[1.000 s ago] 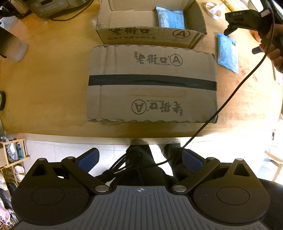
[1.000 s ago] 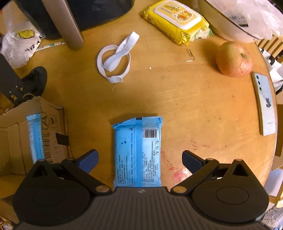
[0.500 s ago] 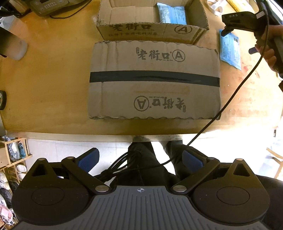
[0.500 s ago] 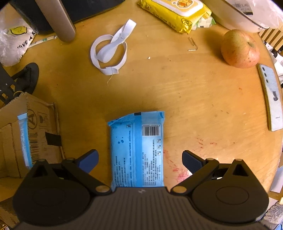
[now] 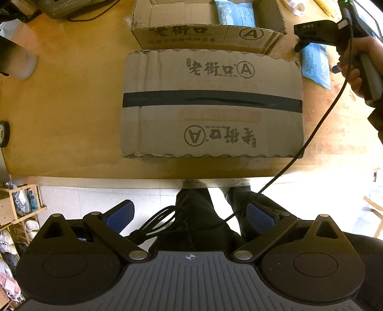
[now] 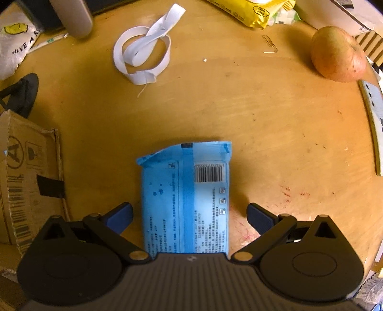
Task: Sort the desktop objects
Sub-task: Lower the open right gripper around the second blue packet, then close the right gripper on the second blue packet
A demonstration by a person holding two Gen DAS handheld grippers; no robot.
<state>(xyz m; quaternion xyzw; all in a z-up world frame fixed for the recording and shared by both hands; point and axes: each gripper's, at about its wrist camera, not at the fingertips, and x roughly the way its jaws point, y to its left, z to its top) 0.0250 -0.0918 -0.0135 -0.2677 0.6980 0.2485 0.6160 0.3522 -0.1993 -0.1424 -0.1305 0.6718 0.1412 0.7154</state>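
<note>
below, labelled parts of the scene, all as seen from the two wrist views.
right hand-held gripper (image 6: 189, 215): jaws spread wide, one blue pad on either side of the blue wipes packet, neither pad touching it; nothing grasped.
blue wipes packet (image 6: 185, 203): lies flat on the worktop between the right pads, barcode side up, its near end hidden under the gripper body.
left hand-held gripper (image 5: 190, 215): jaws wide apart and empty, held off the near edge of the worktop, above the person's dark trouser legs.
worktop (image 6: 239, 107): round, yellowish wood, with reddish marks beside the packet.
open cardboard box (image 5: 208, 33): stands at the far side, with a second blue packet (image 5: 235, 12) inside at its right end.
flattened cardboard (image 5: 211, 102): lies in front of the box, crossed by a strip of dark tape.
person's right hand (image 5: 359, 62): grips the handle of the right tool, above the packet.
other items: white elastic band (image 6: 141, 56), apple (image 6: 338, 53), yellow wipes pack (image 6: 251, 9), paper clip (image 6: 270, 44), phone (image 6: 373, 122) at the right edge.
</note>
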